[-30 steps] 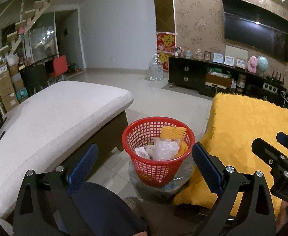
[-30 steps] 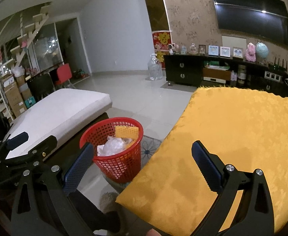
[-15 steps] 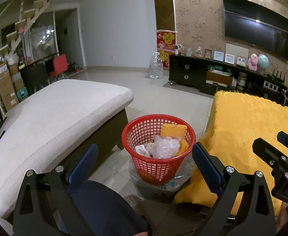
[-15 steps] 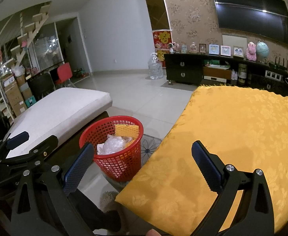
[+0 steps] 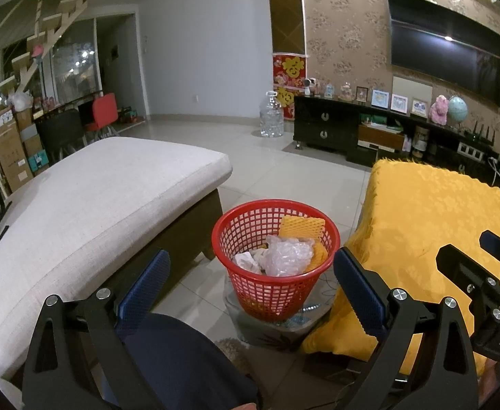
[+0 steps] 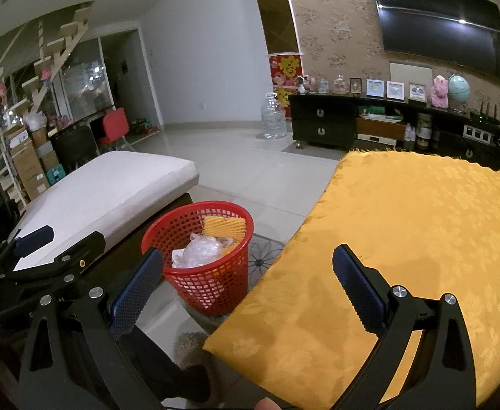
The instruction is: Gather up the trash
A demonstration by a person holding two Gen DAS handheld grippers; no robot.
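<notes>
A red mesh basket [image 5: 236, 239] [image 6: 212, 283] stands on the floor between a beige sofa cushion and a yellow-covered table. Inside it lie crumpled clear plastic [image 5: 286, 259] [image 6: 198, 251], a white scrap [image 5: 246, 262] and a yellow foam net [image 5: 301, 227] [image 6: 223, 226]. My left gripper [image 5: 251, 283] is open and empty, held just short of the basket. My right gripper [image 6: 246, 282] is also open and empty, over the near edge of the yellow cloth. Each gripper appears at the edge of the other's view.
The yellow tablecloth [image 6: 404, 232] fills the right side. A beige cushion [image 5: 89, 198] lies left. A person's dark-clothed leg [image 5: 181, 365] sits below the left gripper. Tiled floor, a water bottle [image 5: 271, 116], a dark TV cabinet [image 5: 352, 133] and stacked boxes [image 5: 10, 150] lie beyond.
Both views have drifted very slightly, the basket sitting a touch higher in the left wrist view. Both grippers stay open and empty.
</notes>
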